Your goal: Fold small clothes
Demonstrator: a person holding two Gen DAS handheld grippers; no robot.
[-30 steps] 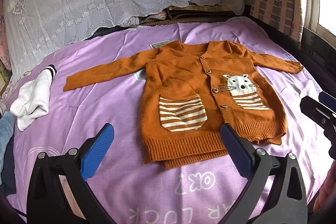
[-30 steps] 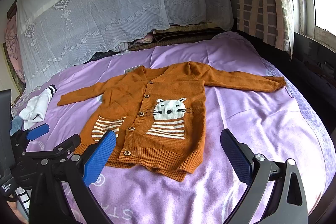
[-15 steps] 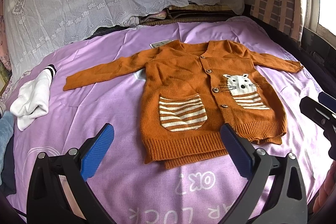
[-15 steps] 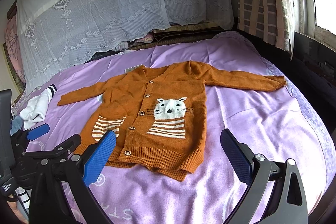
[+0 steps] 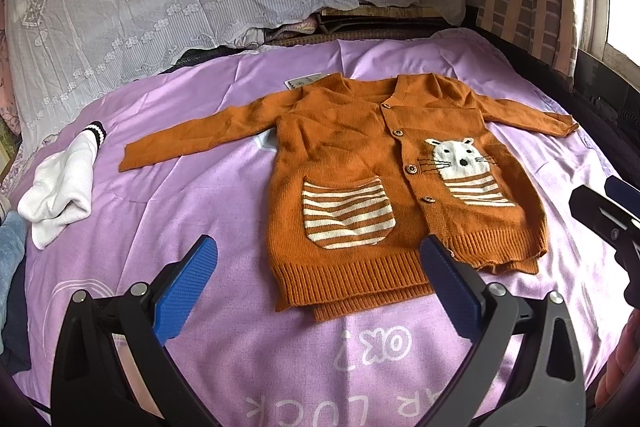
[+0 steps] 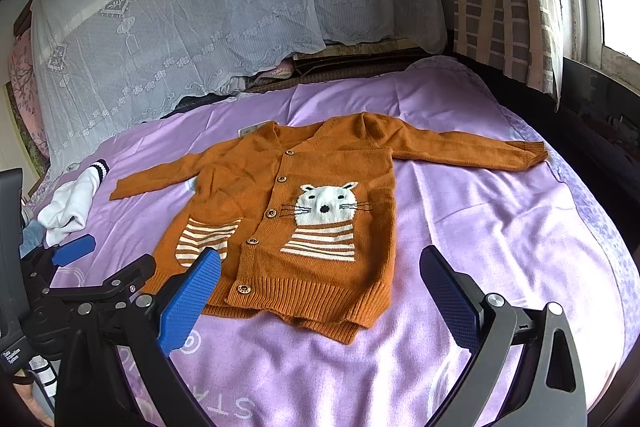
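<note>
Left wrist view alone shows a fingertip edge at lower right; right wrist view alone shows the window. Orange knit cardigan (image 5: 360, 163) lies flat on the purple bedsheet (image 5: 192, 203), buttoned, sleeves spread, cat motif and striped pocket up. Left gripper (image 5: 318, 283) and right gripper (image 6: 320, 291) gape wide, empty.

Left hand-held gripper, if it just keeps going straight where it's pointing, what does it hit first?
Most likely the orange cardigan: the open left hand-held gripper points at its ribbed hem and striped pocket, with only bare purple bedspread between. Depth is unclear, so it might touch the bedspread just short of the hem.
</note>
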